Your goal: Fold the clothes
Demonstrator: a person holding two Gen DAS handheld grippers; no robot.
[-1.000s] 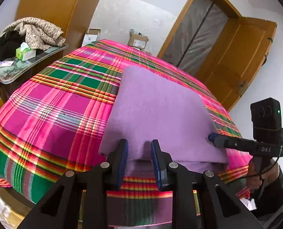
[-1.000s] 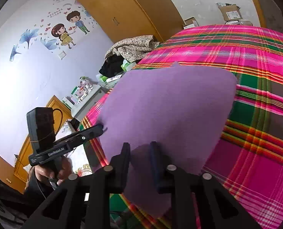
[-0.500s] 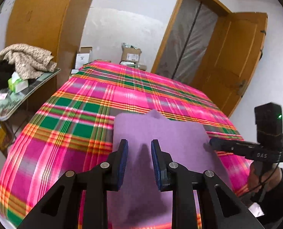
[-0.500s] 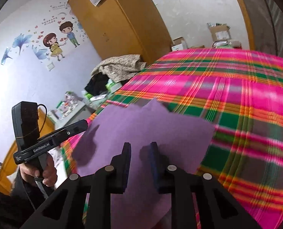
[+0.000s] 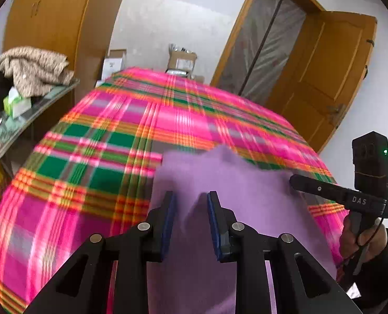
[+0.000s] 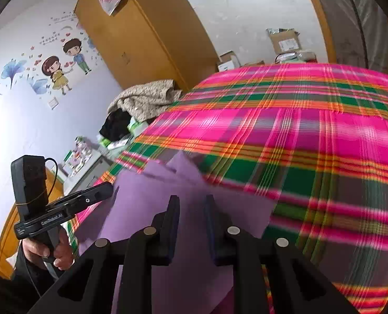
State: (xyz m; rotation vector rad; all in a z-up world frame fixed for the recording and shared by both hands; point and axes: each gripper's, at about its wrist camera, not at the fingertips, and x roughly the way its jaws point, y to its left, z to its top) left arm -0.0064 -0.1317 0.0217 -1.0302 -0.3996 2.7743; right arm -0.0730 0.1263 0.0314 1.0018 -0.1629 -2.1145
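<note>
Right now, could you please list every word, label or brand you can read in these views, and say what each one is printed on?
"DAS": on the body of the right gripper, seen from the left wrist camera.
"GenRobot.AI": on the body of the left gripper, seen from the right wrist camera.
Wall sticker lettering: too small to read.
Cardboard box labels: too blurred to read.

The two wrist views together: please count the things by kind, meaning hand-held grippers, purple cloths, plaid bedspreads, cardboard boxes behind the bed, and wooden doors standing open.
Hand-held grippers: 2, left hand-held gripper and right hand-held gripper
Purple cloth: 1
Plaid bedspread: 1
Cardboard boxes: 2, white box and brown box
Open wooden door: 1
Total: 7
</note>
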